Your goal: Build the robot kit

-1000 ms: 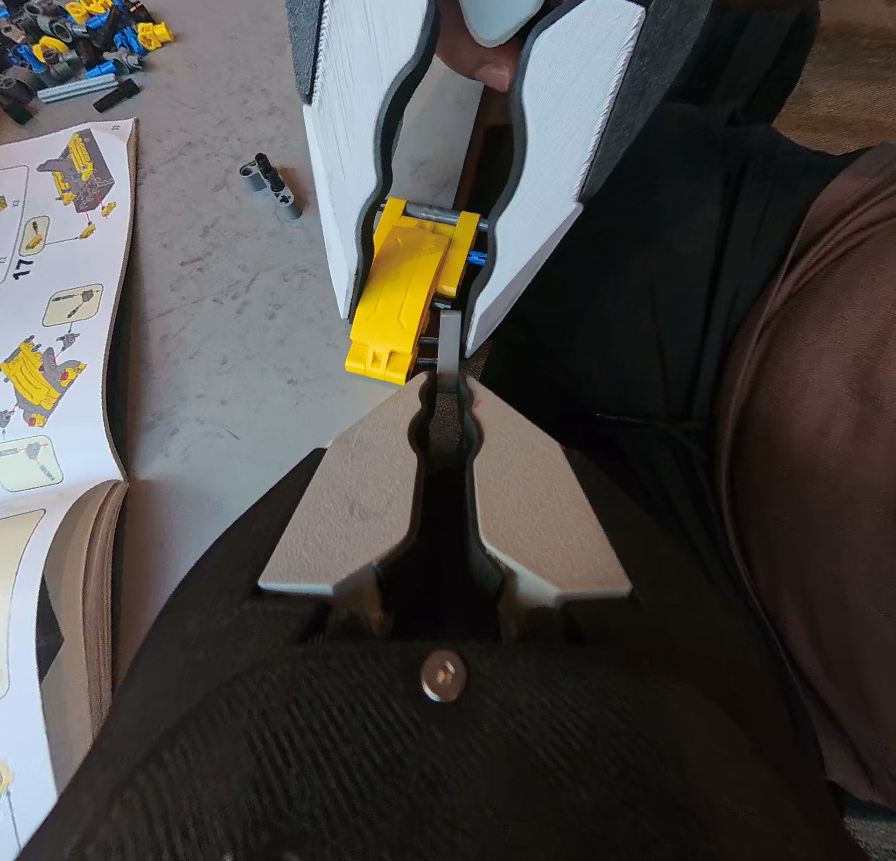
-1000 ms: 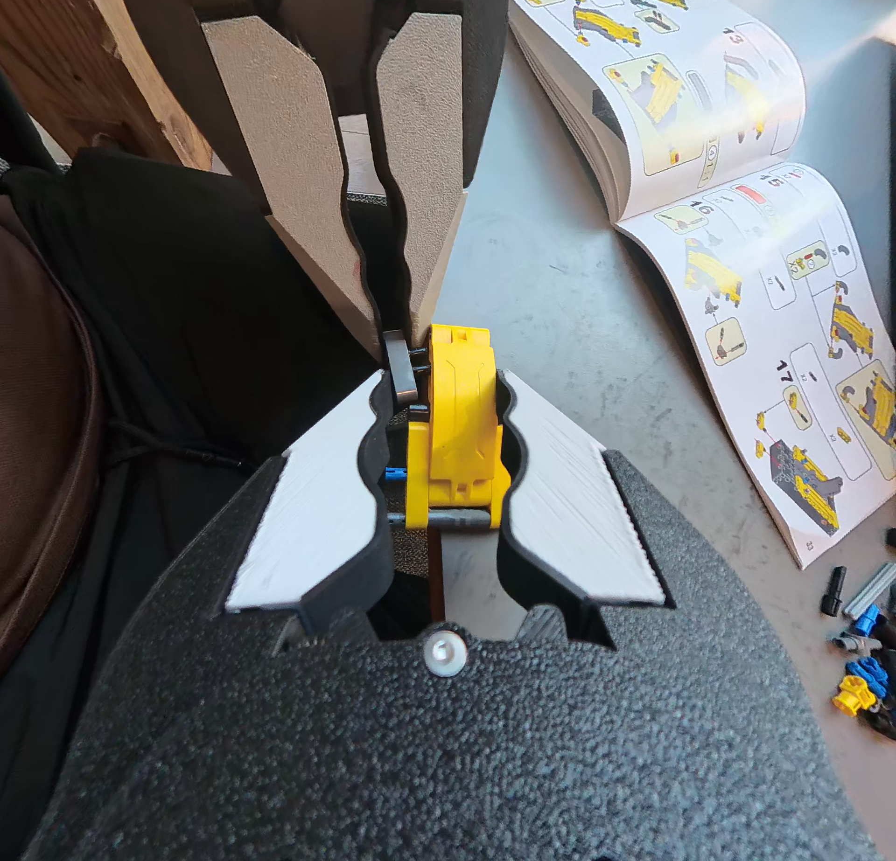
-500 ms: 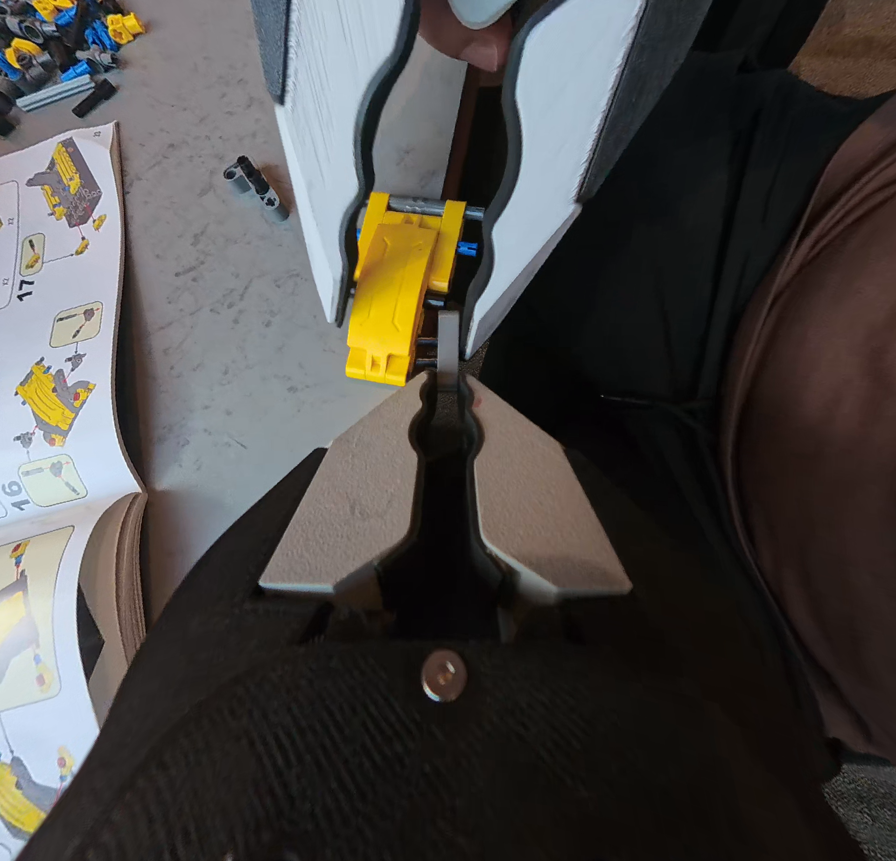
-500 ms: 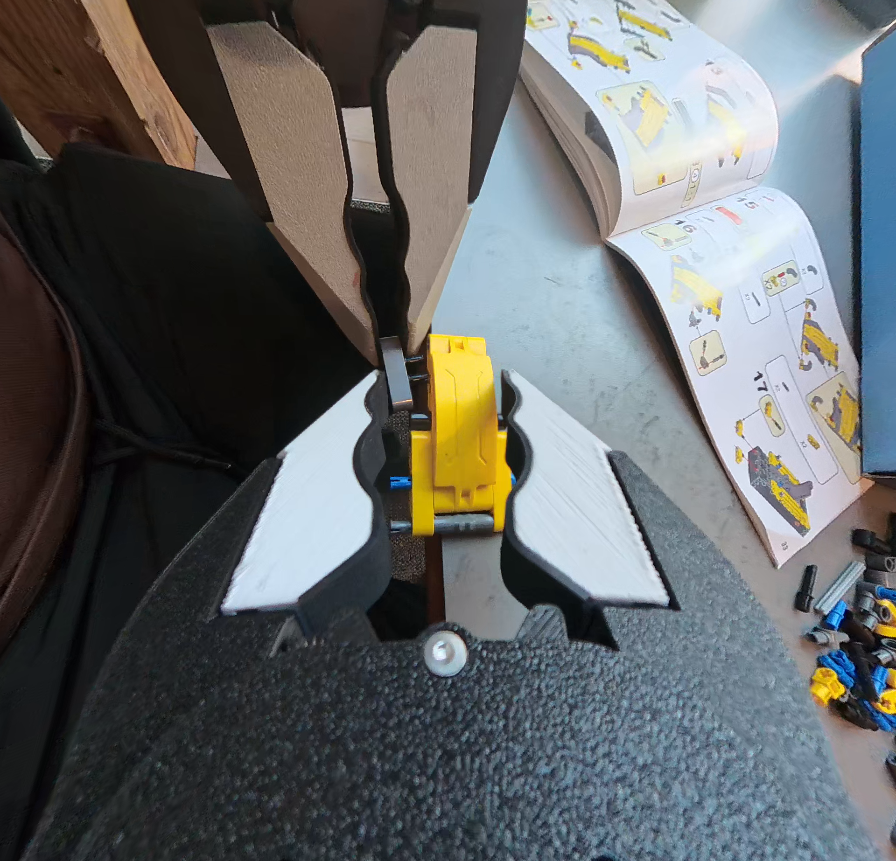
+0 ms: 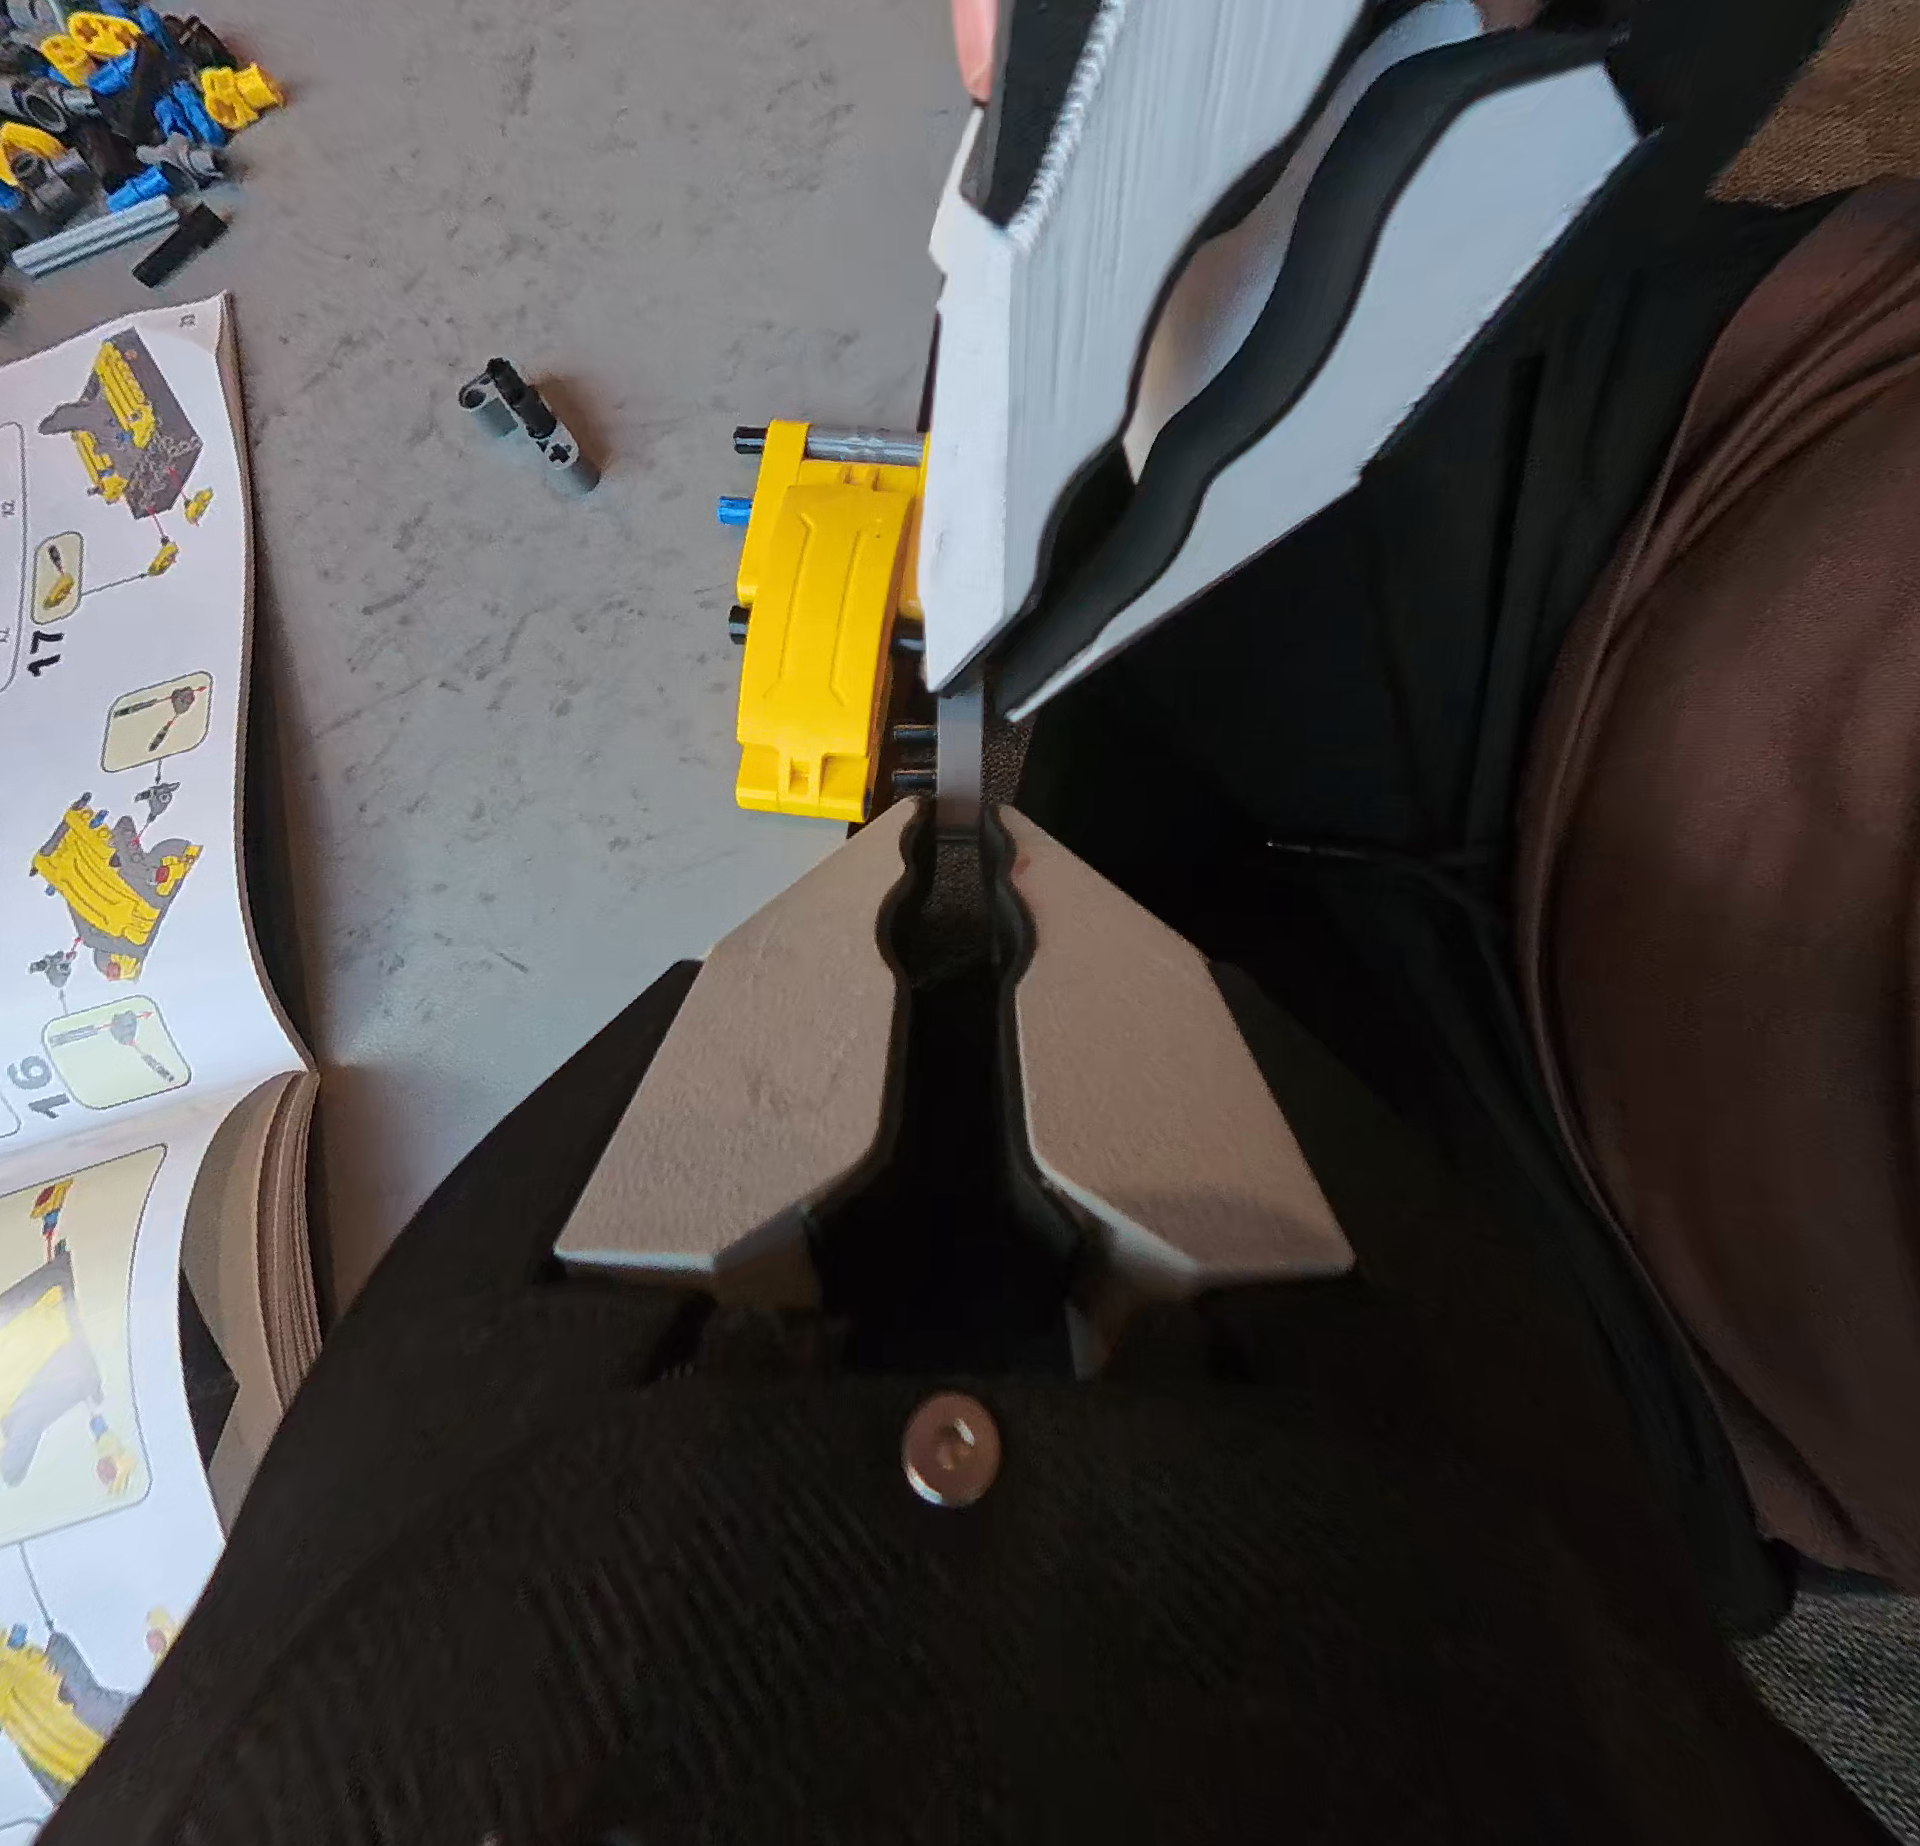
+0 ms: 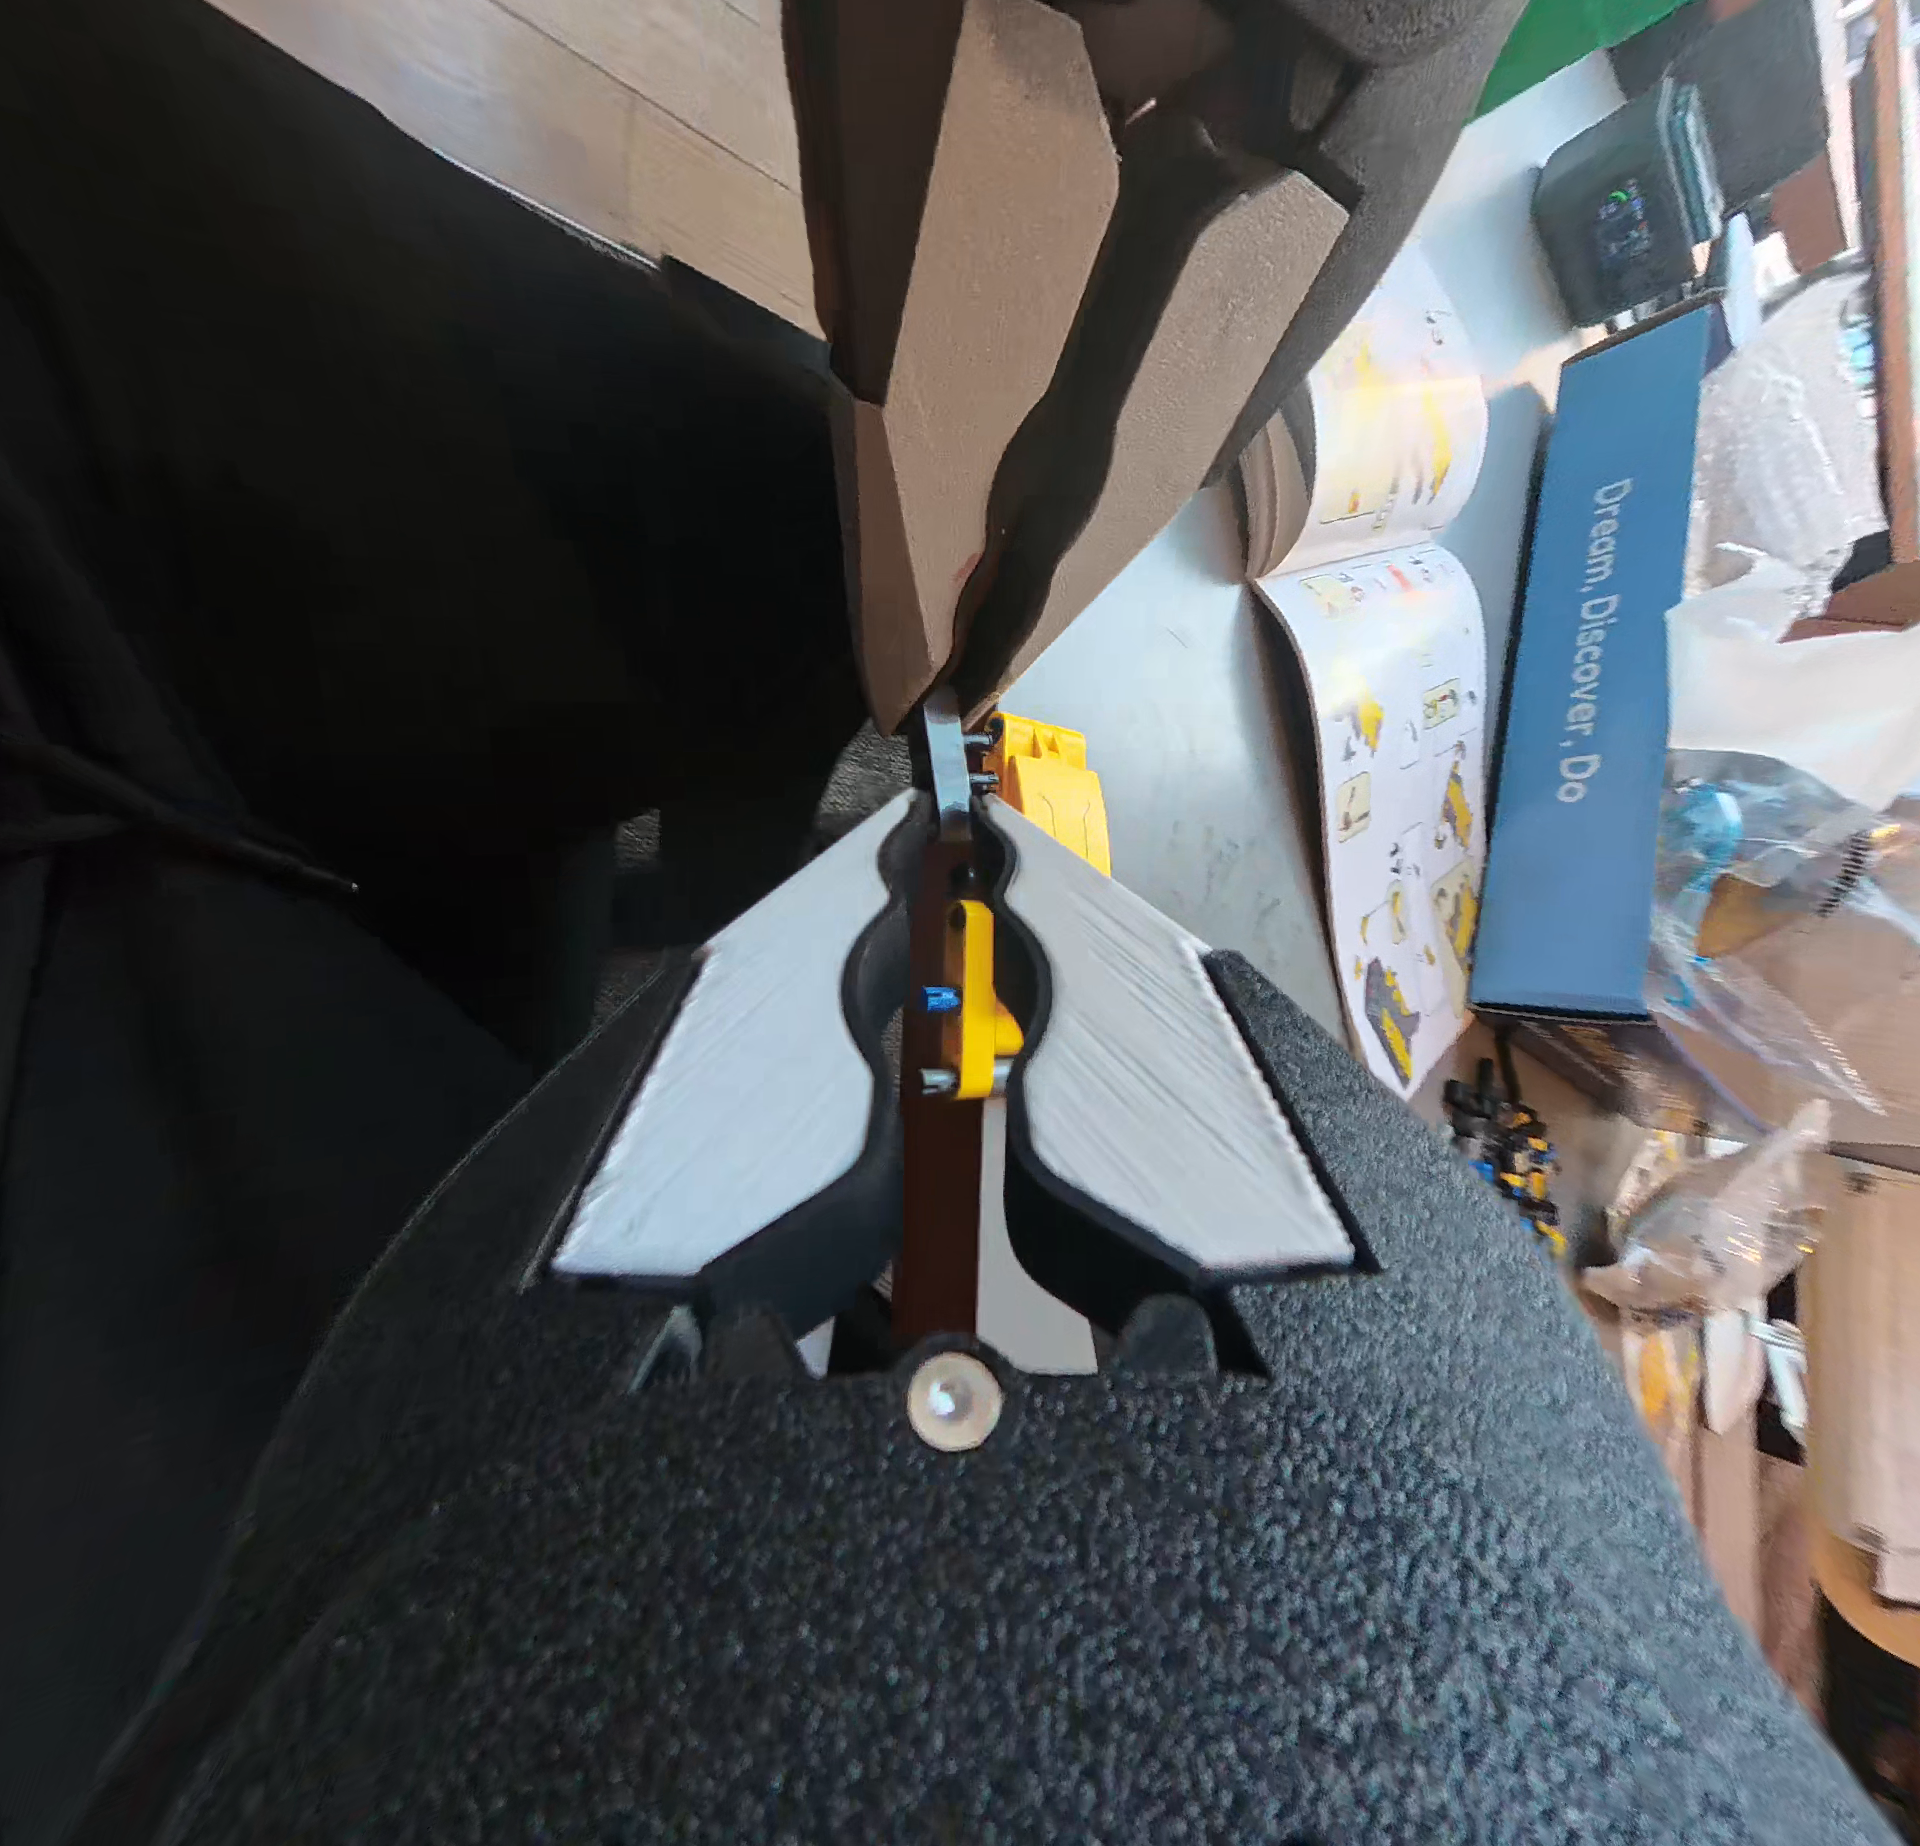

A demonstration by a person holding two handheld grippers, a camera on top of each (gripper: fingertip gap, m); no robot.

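My left gripper (image 5: 956,830), with tan fingers, is shut on a thin grey beam (image 5: 961,757). Two black pins join the beam to a yellow brick assembly (image 5: 821,633) that hangs to its left, above the table edge. My right gripper (image 6: 948,809), with white fingers, faces the left gripper (image 6: 935,700) tip to tip. Its tips are closed on the other end of the grey beam (image 6: 948,757). The yellow assembly (image 6: 1055,799) lies outside the right gripper's fingers and shows partly through the gap between them. In the left wrist view the right gripper (image 5: 971,695) comes down from the top and hides the assembly's right side.
An open instruction booklet (image 5: 104,757) lies on the grey table (image 5: 520,653). It also shows in the right wrist view (image 6: 1392,757). A small grey connector (image 5: 530,430) and a pile of loose parts (image 5: 104,134) lie farther off. A blue box (image 6: 1590,705) and plastic bags (image 6: 1766,861) sit beyond. A person's dark clothing (image 5: 1351,861) is close by. Only a small space, under 4 cm, lies between the two pairs of fingers. My right tips are roughly 10 centimetres from the small grey connector (image 5: 530,430).
The right gripper has let go of the yellow assembly, shifted off it to the beam side, rolled, and closed its tips on the grey beam. The left gripper still holds the beam.
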